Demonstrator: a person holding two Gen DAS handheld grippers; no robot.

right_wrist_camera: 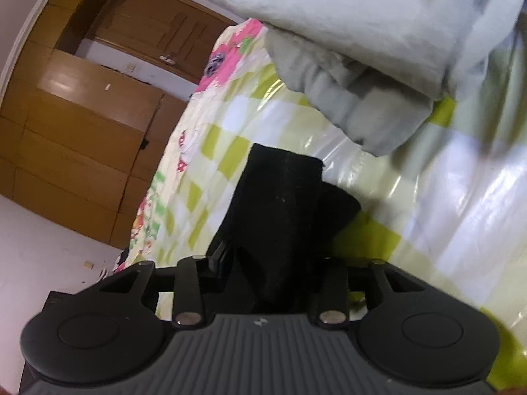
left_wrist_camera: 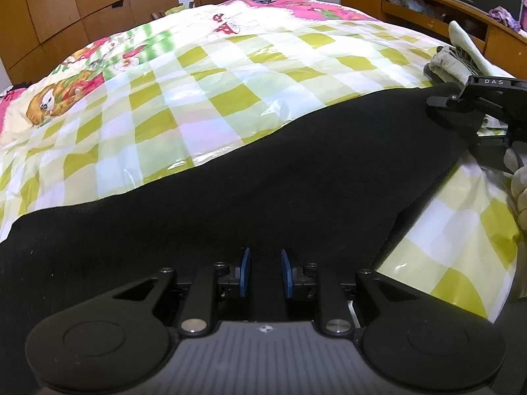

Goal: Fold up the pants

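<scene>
Between the right gripper's closed fingers hangs the black pants' end (mid-fold). Left gripper, narrowly parted, holds nothing. Next, carry that end across.

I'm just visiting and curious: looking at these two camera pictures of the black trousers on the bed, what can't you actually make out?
- Right gripper fingertips: right wrist view, buried in the black pants.
- Pants' full shape: left wrist view, the bottom and left edges and the left gripper cut them off.
- Grey folded clothes: right wrist view, blurred and cropped by the top edge.
- Shelf items: left wrist view, too small.
</scene>
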